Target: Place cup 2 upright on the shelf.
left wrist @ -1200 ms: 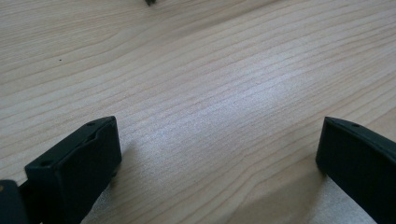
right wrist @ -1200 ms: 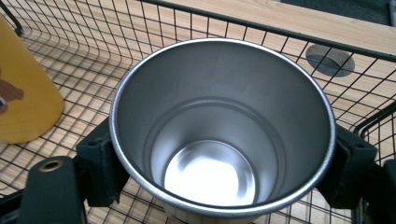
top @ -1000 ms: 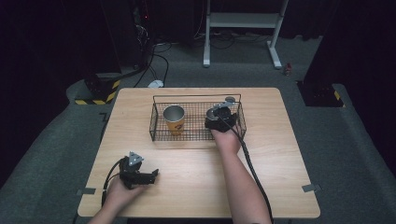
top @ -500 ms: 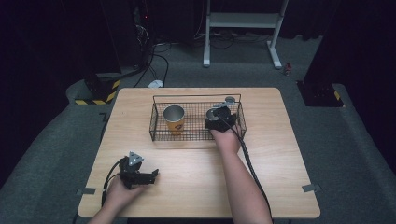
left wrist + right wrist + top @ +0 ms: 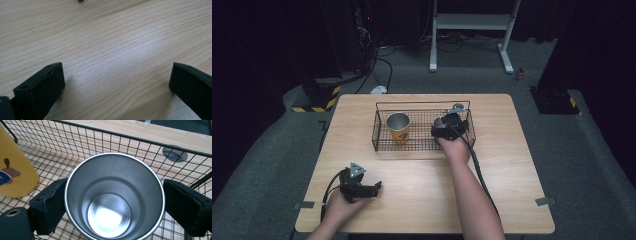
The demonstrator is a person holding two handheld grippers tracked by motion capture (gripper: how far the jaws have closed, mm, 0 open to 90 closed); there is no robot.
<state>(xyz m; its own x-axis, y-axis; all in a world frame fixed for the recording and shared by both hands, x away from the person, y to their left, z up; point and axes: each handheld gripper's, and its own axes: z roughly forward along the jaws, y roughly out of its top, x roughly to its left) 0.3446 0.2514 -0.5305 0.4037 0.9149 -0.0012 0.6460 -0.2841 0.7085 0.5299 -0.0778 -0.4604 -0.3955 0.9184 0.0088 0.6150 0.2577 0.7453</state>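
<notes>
Nothing has really changed over the last second: both hands sit where they were, so this reads as a pause at the grasp rather than a move. The right tongs (image 5: 113,195) are down inside the wire basket (image 5: 422,103), jaws clenched on the steel cup (image 5: 112,202), one jaw against each side of its rim. The cup is upright, mouth open toward the camera and empty, and it looks to be still standing on the basket's mesh floor between the jaws. A yellow cup (image 5: 399,127) stands in the same basket, well off to the left of the right tongs and apart from the steel cup. Past the far basket wall, beyond the jaws, a small grey disc (image 5: 174,154) lies on the table (image 5: 422,200). The left tongs (image 5: 369,189) are released, jaws wide apart with only bare wood between them, resting low on the near side of the table, far from the basket. With no motion yet, the grip looks set and the lift has probably not started. The likely next step is raising the steel cup straight up, clear of the basket rim. The yellow cup is far enough away that it should not get knocked.
</notes>
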